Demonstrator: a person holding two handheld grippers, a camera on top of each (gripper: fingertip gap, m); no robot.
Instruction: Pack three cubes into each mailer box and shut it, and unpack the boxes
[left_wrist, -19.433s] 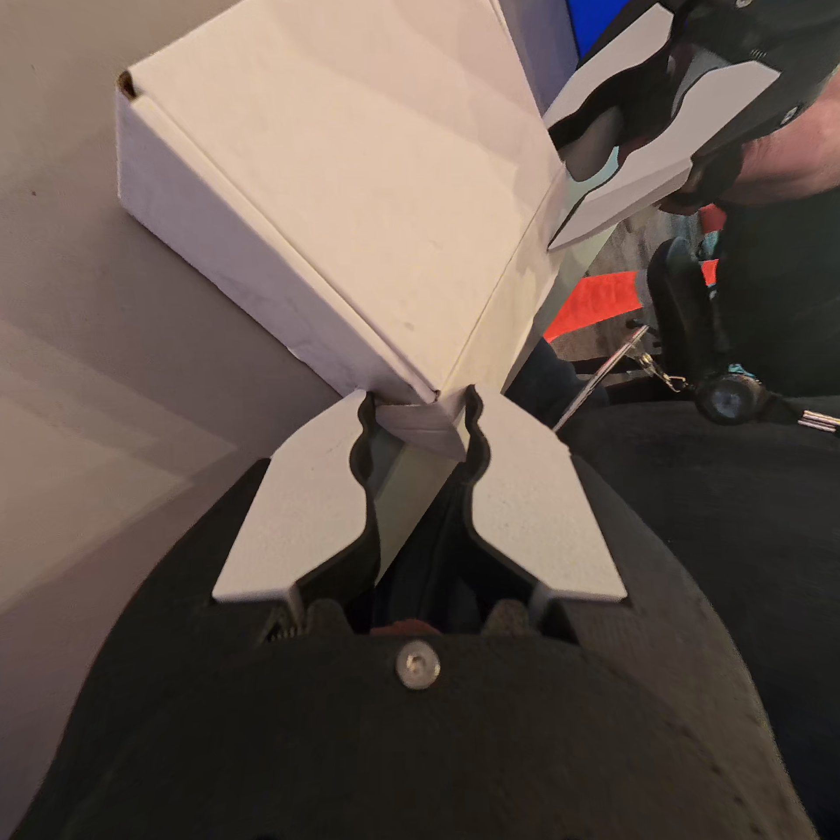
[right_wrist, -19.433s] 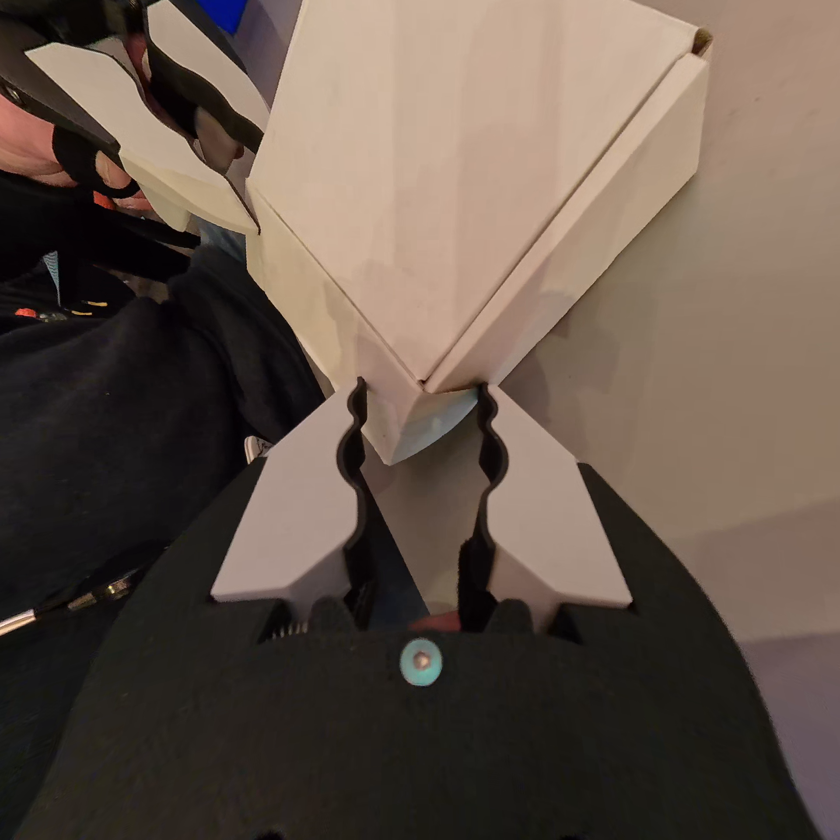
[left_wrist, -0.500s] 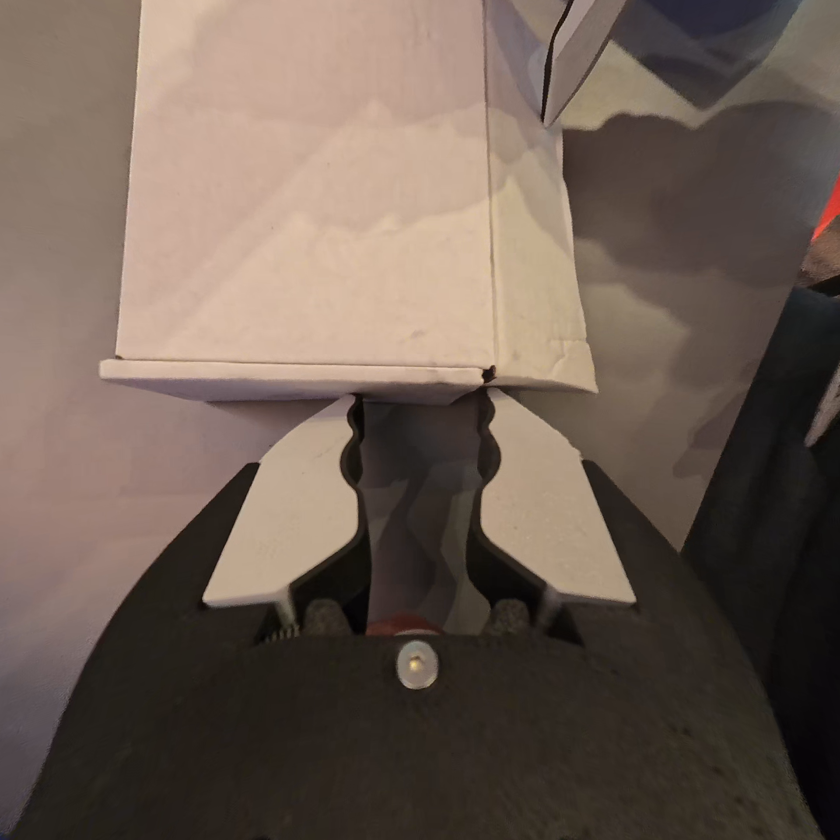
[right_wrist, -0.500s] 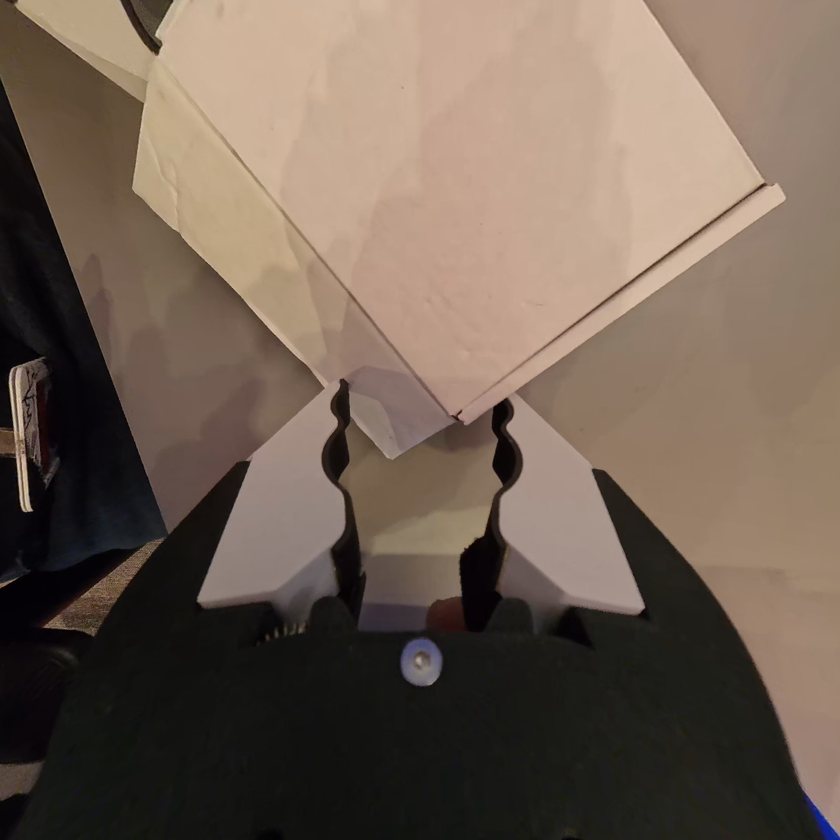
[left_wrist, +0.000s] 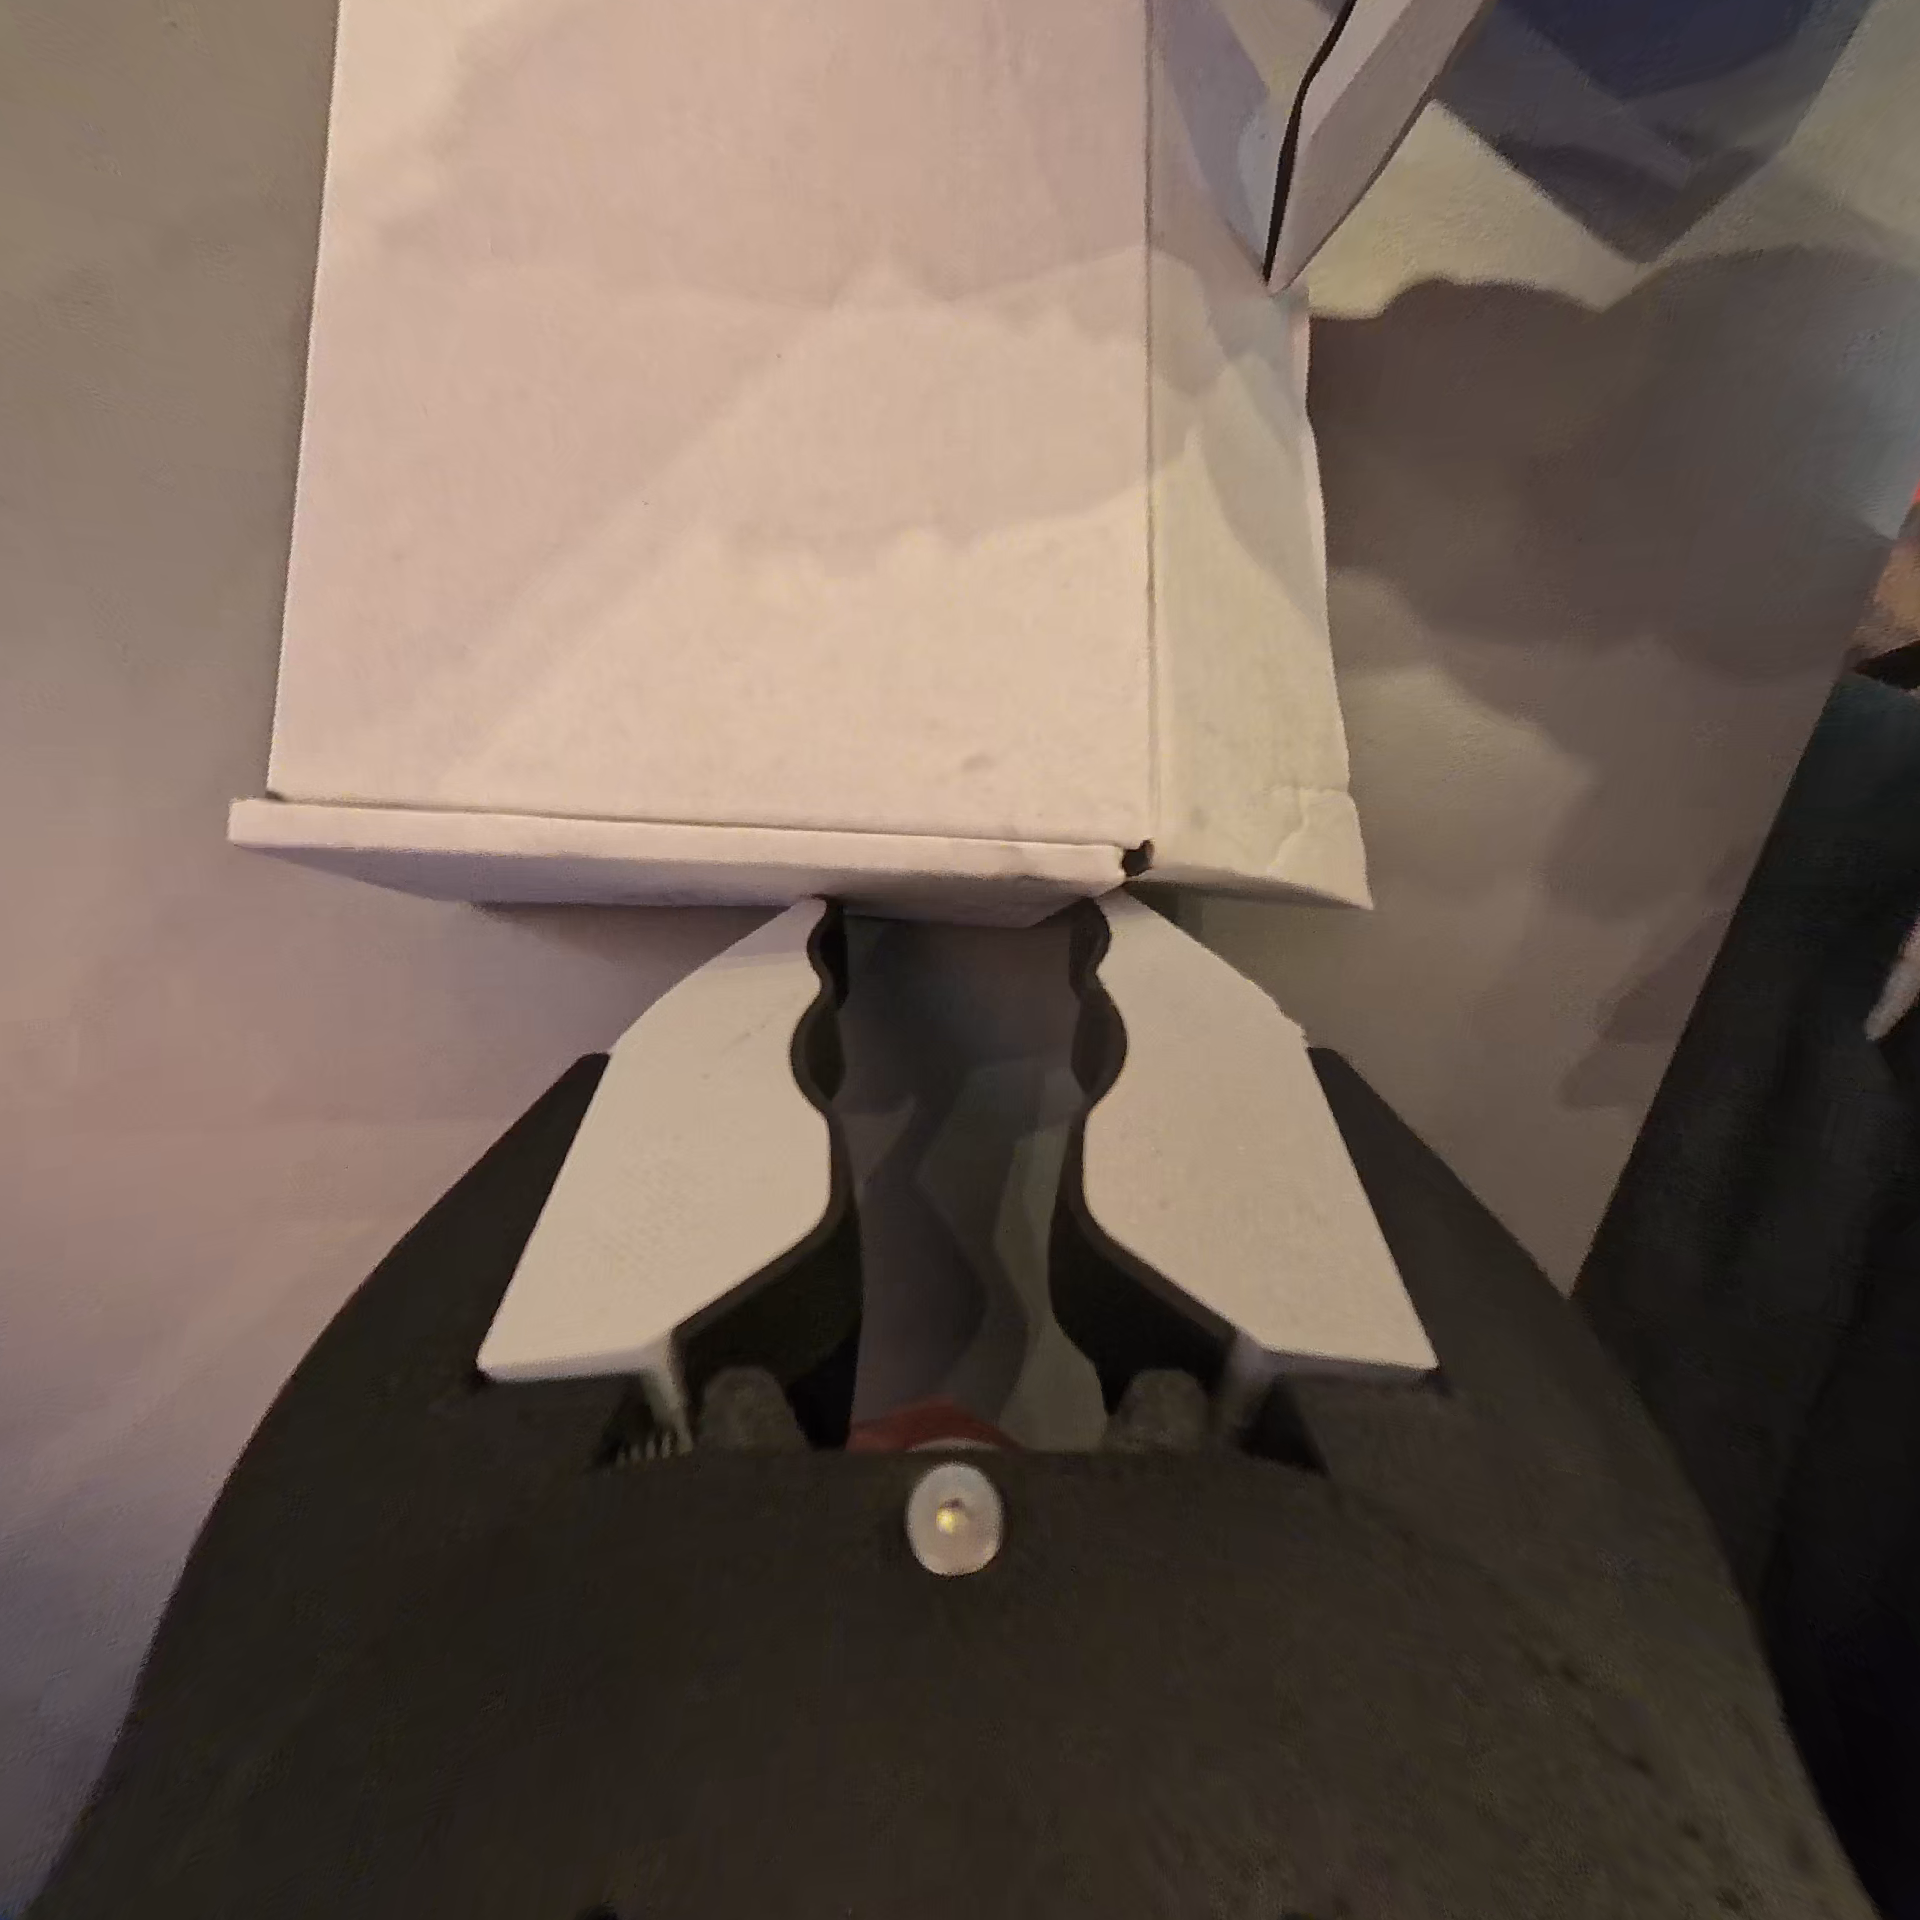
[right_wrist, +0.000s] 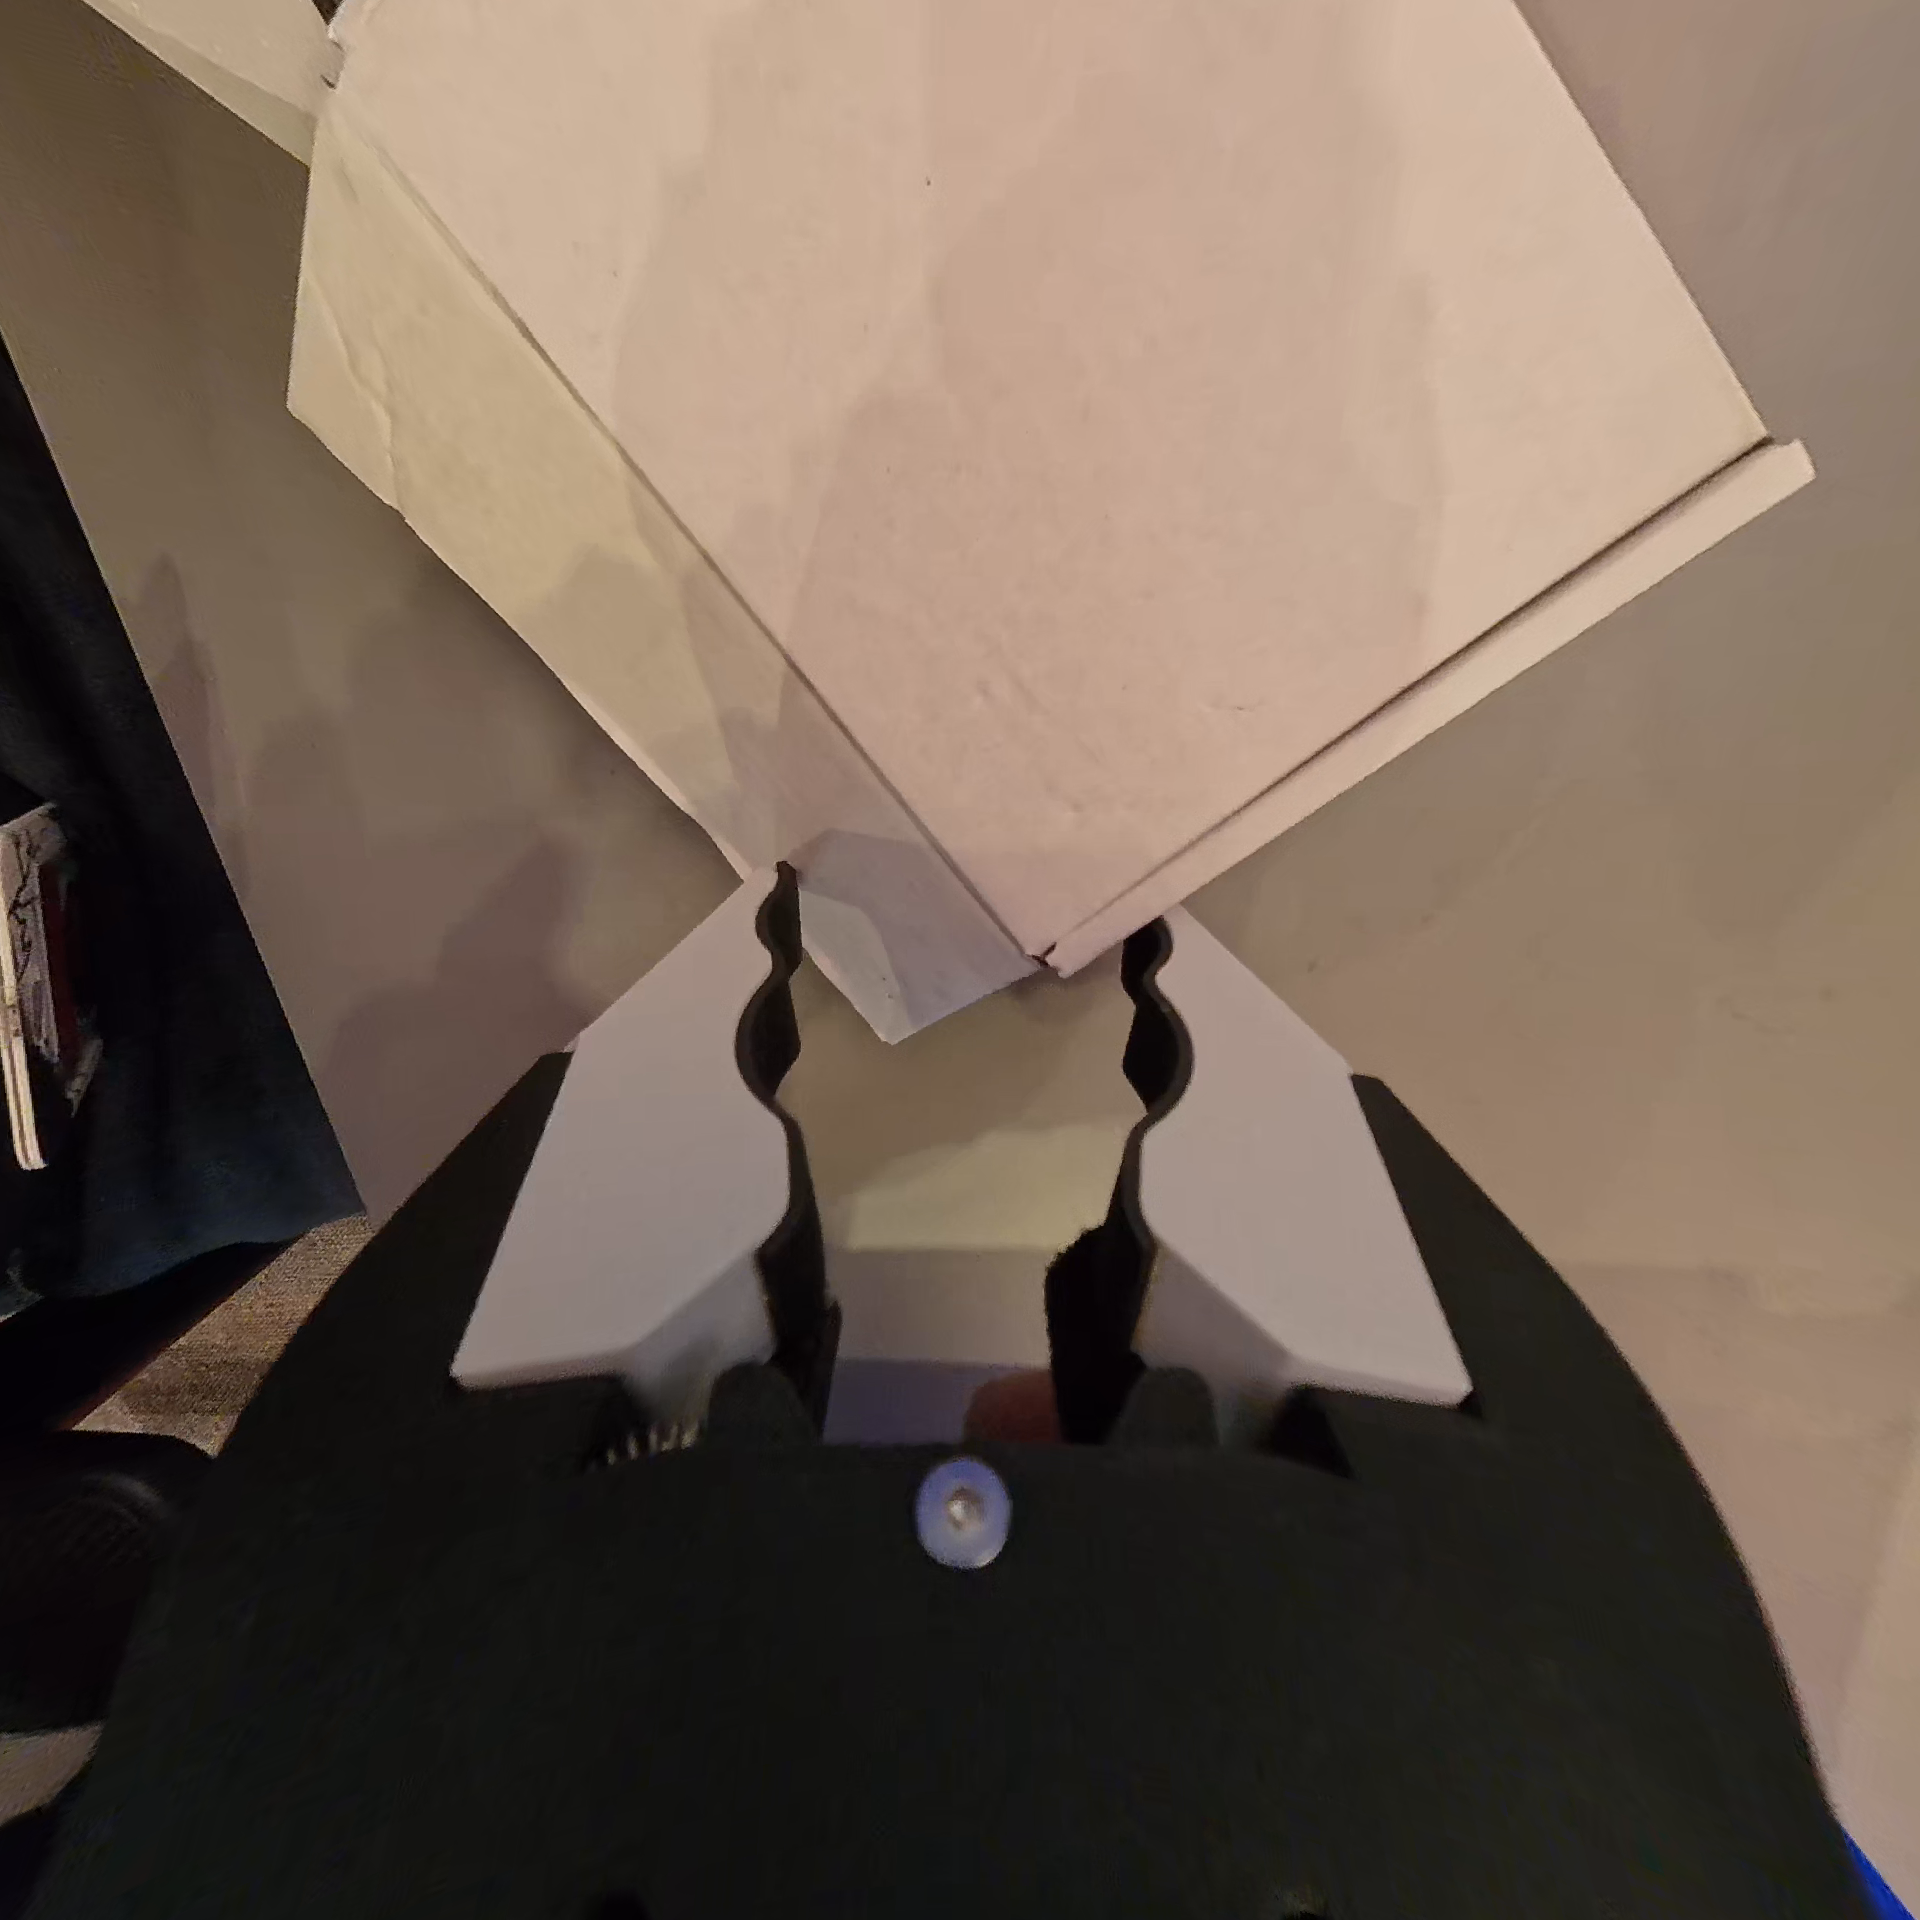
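A shut white mailer box (left_wrist: 727, 468) lies flat on the pale table. In the left wrist view its lid's front lip faces me. My left gripper (left_wrist: 961, 920) has its jaws apart, with the fingertips against the box's front wall just under the lip. In the right wrist view the same box (right_wrist: 1039, 416) points a corner at me. My right gripper (right_wrist: 964, 909) is open around that corner, and its left fingertip touches the box's side. No cubes are in view.
One finger of the right gripper (left_wrist: 1340, 135) shows at the box's far right side. A person's dark clothing (left_wrist: 1766, 1195) lies past the table edge on the right, and also shows in the right wrist view (right_wrist: 125, 831) on the left. The pale table (right_wrist: 1558, 935) surrounds the box.
Since 19 s ago the box has turned and sits farther onto the table, and both grippers' jaws stand a little wider. Over the last half second nothing has visibly moved.
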